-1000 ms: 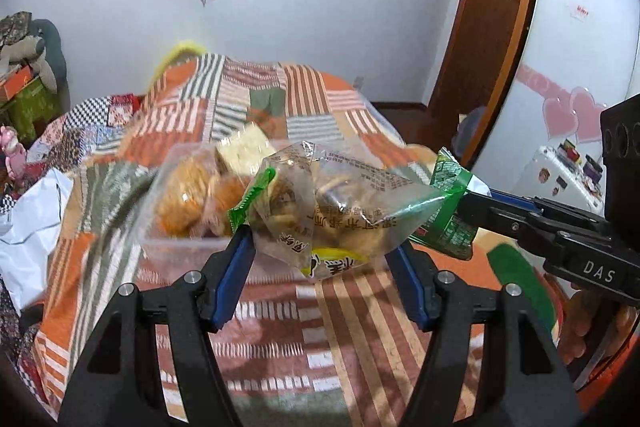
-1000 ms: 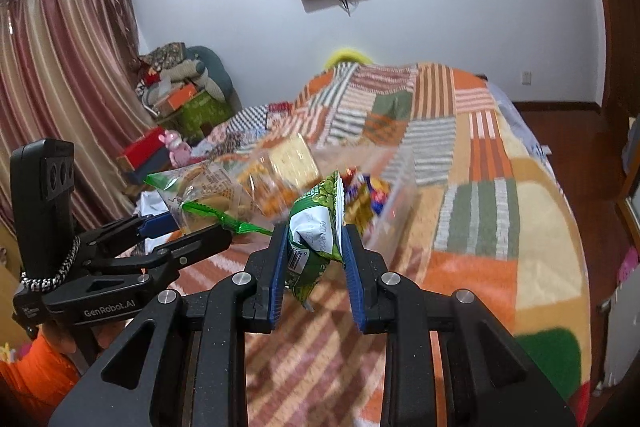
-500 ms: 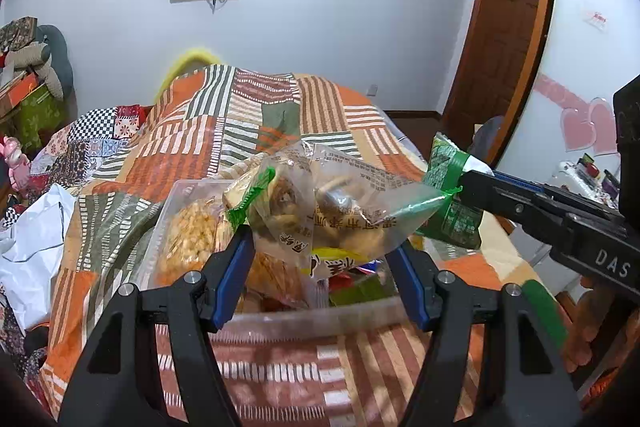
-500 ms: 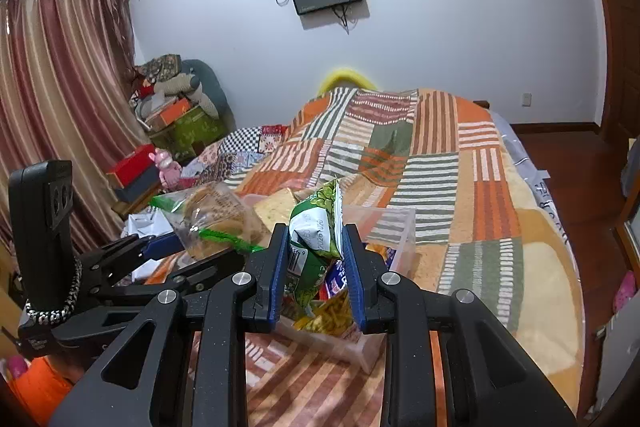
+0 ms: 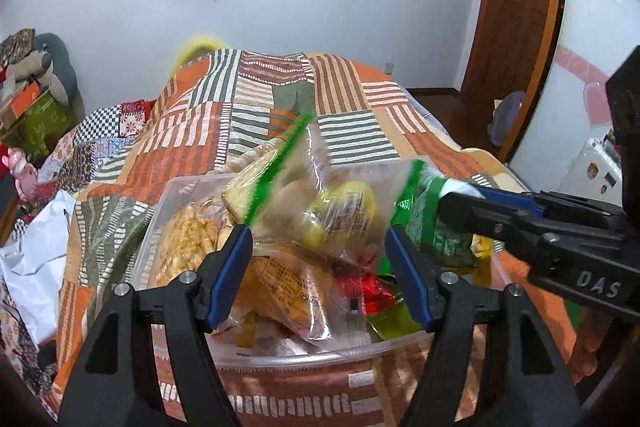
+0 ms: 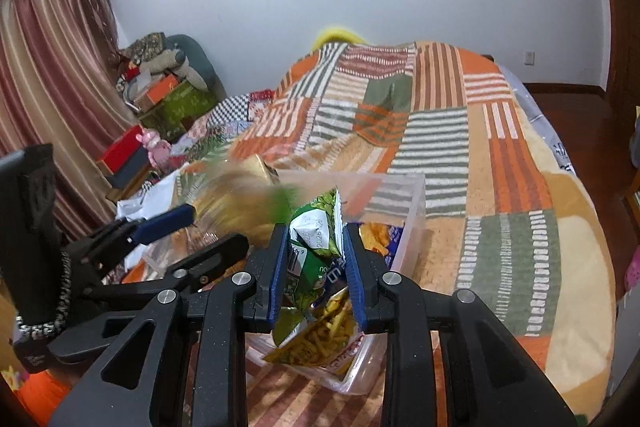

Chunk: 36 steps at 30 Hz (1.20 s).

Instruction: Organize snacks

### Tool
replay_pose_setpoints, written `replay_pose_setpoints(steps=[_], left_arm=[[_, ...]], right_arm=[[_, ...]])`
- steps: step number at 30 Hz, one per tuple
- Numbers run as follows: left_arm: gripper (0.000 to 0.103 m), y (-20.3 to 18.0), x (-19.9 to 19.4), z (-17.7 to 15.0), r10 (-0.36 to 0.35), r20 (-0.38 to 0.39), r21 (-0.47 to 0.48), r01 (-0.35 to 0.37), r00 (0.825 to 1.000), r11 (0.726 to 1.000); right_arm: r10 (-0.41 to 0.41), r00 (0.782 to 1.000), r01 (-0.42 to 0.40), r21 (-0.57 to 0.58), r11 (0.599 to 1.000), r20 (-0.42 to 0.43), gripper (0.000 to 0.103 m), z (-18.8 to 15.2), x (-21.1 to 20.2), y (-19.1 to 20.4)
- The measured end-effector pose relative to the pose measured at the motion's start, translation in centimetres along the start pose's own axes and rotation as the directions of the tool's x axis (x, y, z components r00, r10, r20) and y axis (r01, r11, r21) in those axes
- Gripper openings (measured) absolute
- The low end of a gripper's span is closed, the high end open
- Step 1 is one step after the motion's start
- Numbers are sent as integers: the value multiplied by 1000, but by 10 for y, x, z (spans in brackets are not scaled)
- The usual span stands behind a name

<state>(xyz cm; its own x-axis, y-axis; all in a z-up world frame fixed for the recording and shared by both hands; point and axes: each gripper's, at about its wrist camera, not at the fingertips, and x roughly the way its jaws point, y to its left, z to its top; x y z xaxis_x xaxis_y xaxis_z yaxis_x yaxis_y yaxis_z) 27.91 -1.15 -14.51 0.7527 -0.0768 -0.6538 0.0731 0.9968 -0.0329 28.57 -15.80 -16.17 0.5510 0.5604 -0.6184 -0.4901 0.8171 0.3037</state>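
Note:
A clear plastic bin (image 5: 280, 351) full of snack packets sits on the patchwork bed. A clear snack bag with green ends (image 5: 328, 211) is blurred in mid-air over the bin, just beyond my open left gripper (image 5: 320, 251); it touches neither finger. It shows as a blur in the right wrist view (image 6: 240, 199). My right gripper (image 6: 316, 259) is shut on a green snack packet (image 6: 316, 247) above the bin (image 6: 404, 227); it also shows in the left wrist view (image 5: 436, 227).
The patchwork bedspread (image 5: 280, 99) stretches to the far wall. White bags (image 5: 36, 255) lie at the bed's left edge. Boxes and soft toys (image 6: 160, 95) are stacked left by the curtain. A wooden door (image 5: 516, 19) stands at right.
The clear bag has left my left gripper and is tumbling down toward the bin. Both grippers have moved forward and lower over the bin. The right gripper still holds the green packet.

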Motion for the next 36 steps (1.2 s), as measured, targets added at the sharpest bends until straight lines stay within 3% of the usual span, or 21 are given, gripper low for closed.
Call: replay_pose_setpoints(steps=[4,11,21,24,28,36], left_arm=[[76,2,-2,-1,-18,-6,-6,18,1000,1000],[76,14,-22,-4,-71,0,-82,71,997,994],[76,21,-104,0,-76,142,-97,90,987,991],[76,23,-133,1,-73,198,-100,94,978,991],[76,25,-170,2,-68,263,-108,100,962,989],[88,20,-227,-8,-30,354,-96,68,935,993]], right_arm=[[-13,1000,13,-2,1000,-10,28,-2,-3,1],[-59,998,61,-68,996,37,34,1,-29,17],[-30,989,45,-96,994,146,39,5,-92,44],[-35,983,53,-98,994,180,47,4,-112,53],[-50,966,76,-94,993,254,69,0,-142,66],[-45,944,75,-80,994,328,85,-12,-176,82]])
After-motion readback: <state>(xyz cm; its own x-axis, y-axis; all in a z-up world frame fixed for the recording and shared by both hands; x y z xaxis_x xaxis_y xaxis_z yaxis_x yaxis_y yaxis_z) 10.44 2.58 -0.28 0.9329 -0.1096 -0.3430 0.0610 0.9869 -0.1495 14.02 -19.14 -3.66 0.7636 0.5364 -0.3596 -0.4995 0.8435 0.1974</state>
